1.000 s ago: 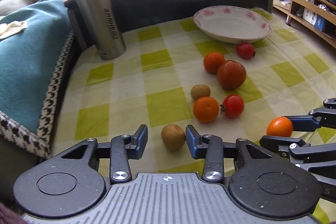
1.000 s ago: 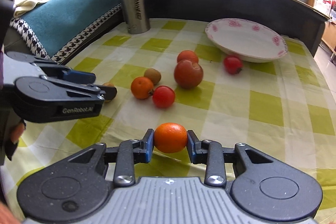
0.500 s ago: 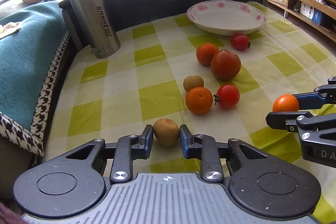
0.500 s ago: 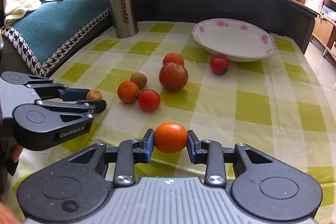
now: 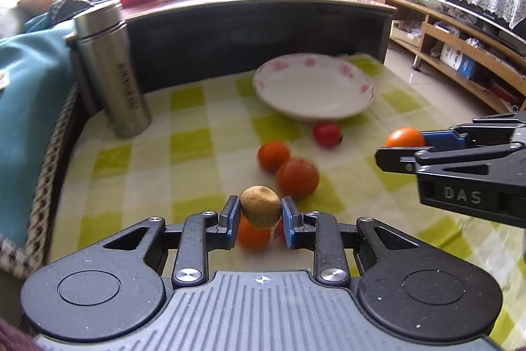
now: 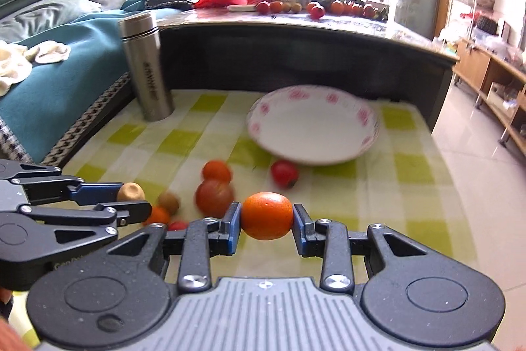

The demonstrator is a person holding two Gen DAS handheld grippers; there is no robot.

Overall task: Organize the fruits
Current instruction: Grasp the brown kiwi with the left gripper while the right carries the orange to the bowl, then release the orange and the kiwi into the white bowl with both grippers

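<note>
My left gripper (image 5: 259, 213) is shut on a brown kiwi (image 5: 260, 211) and holds it above the checked cloth. My right gripper (image 6: 267, 221) is shut on an orange mandarin (image 6: 267, 215), also lifted off the cloth. Each gripper shows in the other's view: the right gripper (image 5: 402, 147) with its mandarin (image 5: 405, 137), the left gripper (image 6: 131, 198) with its kiwi (image 6: 130, 191). A white plate with pink flowers (image 5: 314, 86) (image 6: 312, 124) lies ahead of both. On the cloth lie a large tomato (image 5: 297, 176), an orange (image 5: 273, 153) and a small tomato (image 5: 326, 134).
A steel flask (image 5: 115, 68) (image 6: 146, 68) stands at the back left. A teal blanket (image 6: 59, 68) covers the sofa on the left. A dark raised ledge (image 6: 296, 55) bounds the far side. More fruit lies below the left gripper, among it a second kiwi (image 6: 168, 202).
Both grippers have risen off the cloth and moved forward toward the plate, each carrying its fruit. A second ago the left gripper stood open around the kiwi; it has since closed on it.
</note>
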